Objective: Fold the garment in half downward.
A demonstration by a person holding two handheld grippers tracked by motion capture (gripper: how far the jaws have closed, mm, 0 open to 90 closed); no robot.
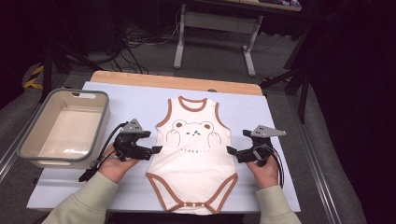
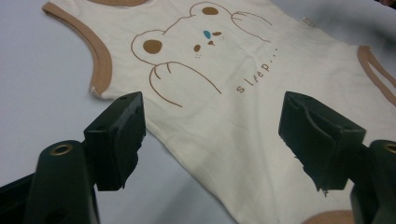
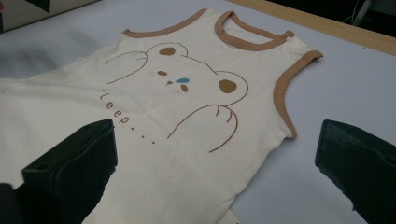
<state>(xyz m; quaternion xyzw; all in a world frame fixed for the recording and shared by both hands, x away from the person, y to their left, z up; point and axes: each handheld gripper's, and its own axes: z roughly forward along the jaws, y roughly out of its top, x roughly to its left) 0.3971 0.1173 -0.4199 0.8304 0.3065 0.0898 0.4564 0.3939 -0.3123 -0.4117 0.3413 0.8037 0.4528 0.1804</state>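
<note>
While the cream bodysuit (image 1: 194,156) lies flat on the table (image 1: 261,112), its bear print reads "sleep..." in brown; the left gripper (image 1: 156,149) and right gripper (image 1: 229,150) flank it, jaws wide, holding nothing.

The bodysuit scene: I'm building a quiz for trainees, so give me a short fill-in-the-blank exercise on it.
1. The bodysuit lies flat with a ____ drawn on its chest.
2. The word printed under the drawing reads ____.
3. The bin stands to the ____ of the left gripper in the high view.
4. The right gripper is ____.

Missing words: bear; sleep; left; open
</note>
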